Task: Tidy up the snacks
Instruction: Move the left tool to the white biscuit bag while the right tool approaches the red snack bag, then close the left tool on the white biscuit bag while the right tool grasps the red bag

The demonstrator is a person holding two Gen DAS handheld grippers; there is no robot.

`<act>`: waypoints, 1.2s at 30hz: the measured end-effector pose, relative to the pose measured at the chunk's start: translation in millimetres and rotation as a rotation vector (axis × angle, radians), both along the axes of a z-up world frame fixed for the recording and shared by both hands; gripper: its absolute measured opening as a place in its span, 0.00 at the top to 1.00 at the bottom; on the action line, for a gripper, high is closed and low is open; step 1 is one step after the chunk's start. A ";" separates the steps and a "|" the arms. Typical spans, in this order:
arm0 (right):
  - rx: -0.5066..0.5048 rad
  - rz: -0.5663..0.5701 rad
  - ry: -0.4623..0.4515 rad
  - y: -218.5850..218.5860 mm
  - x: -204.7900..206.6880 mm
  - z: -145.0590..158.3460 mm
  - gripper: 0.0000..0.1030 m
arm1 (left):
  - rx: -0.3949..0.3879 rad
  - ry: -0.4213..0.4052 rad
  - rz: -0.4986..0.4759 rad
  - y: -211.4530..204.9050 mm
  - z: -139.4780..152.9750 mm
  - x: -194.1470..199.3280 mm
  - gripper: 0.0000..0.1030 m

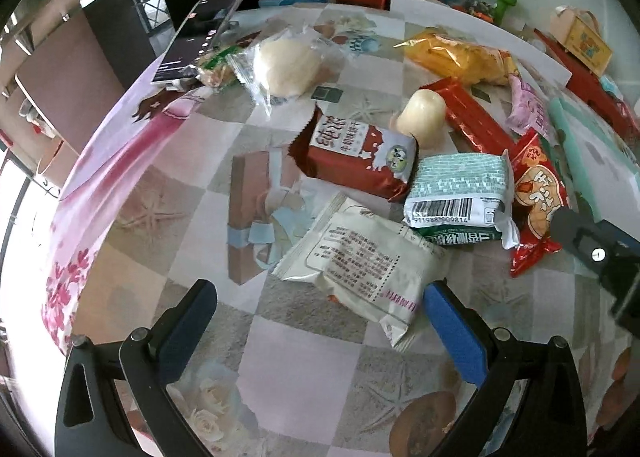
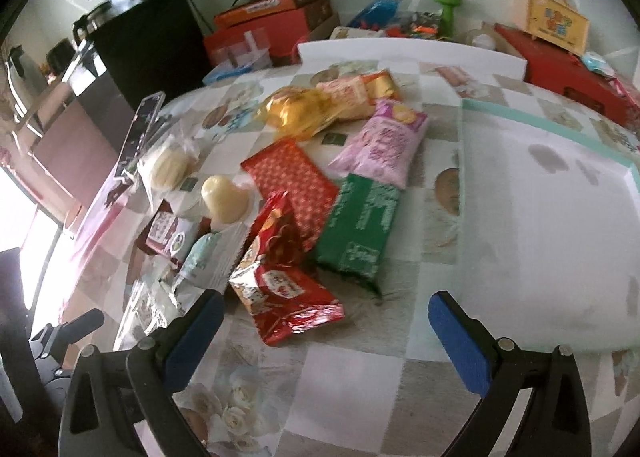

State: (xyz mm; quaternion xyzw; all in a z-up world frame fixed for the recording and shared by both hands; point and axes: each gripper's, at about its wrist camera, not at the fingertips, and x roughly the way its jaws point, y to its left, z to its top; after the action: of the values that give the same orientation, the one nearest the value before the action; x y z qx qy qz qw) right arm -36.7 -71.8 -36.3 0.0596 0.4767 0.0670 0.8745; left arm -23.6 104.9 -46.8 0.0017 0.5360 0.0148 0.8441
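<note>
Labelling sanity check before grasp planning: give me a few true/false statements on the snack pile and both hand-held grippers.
1. The left hand-held gripper is open and holds nothing. True.
2. The right hand-held gripper is shut on the red snack bag. False: it is open, and the bag lies on the table ahead of it.
3. The white packet lies printed side up just ahead of the left gripper's fingers. True.
4. The phone lies flat in the middle of the pile. False: it stands tilted at the table's far left edge.
5. The white tray with the teal rim holds snacks. False: no snacks are in it.
</note>
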 end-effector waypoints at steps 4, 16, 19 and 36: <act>-0.022 0.031 0.009 11.0 6.7 -8.0 0.00 | -0.021 0.008 -0.022 -4.2 -6.8 4.3 0.02; -0.079 0.092 -0.044 31.2 13.7 -12.2 0.32 | -0.041 -0.016 -0.072 -12.7 -13.0 11.3 0.16; -0.054 0.094 -0.047 28.2 15.5 -13.2 0.43 | -0.027 -0.022 -0.073 -13.6 -14.4 7.3 0.19; 0.029 0.063 -0.054 12.9 17.6 -11.2 0.47 | -0.033 -0.051 -0.063 -14.8 -14.2 8.8 0.42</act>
State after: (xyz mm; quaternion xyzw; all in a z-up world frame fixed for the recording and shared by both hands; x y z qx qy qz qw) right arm -19.1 -58.9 -47.4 0.0553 0.4536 0.1030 0.8835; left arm -14.7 90.1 -61.0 0.0043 0.5141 -0.0205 0.8575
